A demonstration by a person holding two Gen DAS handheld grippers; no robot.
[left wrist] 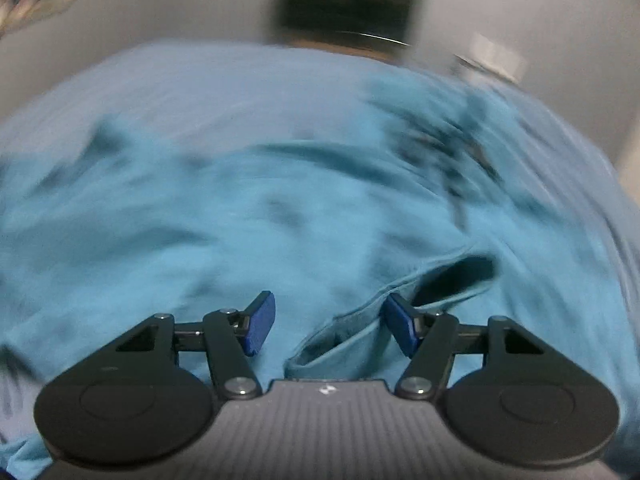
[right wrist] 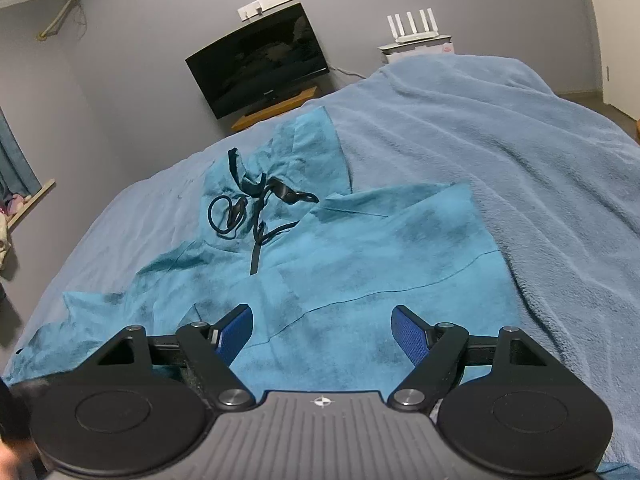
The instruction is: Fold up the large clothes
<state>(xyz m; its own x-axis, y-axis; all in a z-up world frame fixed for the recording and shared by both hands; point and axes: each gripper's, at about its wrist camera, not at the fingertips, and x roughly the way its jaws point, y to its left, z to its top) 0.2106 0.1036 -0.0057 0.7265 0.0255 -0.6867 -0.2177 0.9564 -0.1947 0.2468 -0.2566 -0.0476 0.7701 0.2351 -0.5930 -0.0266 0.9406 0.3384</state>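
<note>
The garment point(right wrist: 360, 264) is teal with darker smudged patches and black cords point(right wrist: 256, 208), the blanket point(right wrist: 500, 152) under it is pale blue, the wall point(right wrist: 140, 60) is grey, and the finger pads point(right wrist: 410, 334) of both black grippers are dark blue.

Left hand-held gripper point(left wrist: 328, 326) and right hand-held gripper point(right wrist: 323, 334): each has a grey ribbed body bearing a small white crosshair mark, two round black discs at its sides, black angular link arms pinned with silver screws, and blue textured fingertips point(right wrist: 408, 334).
</note>
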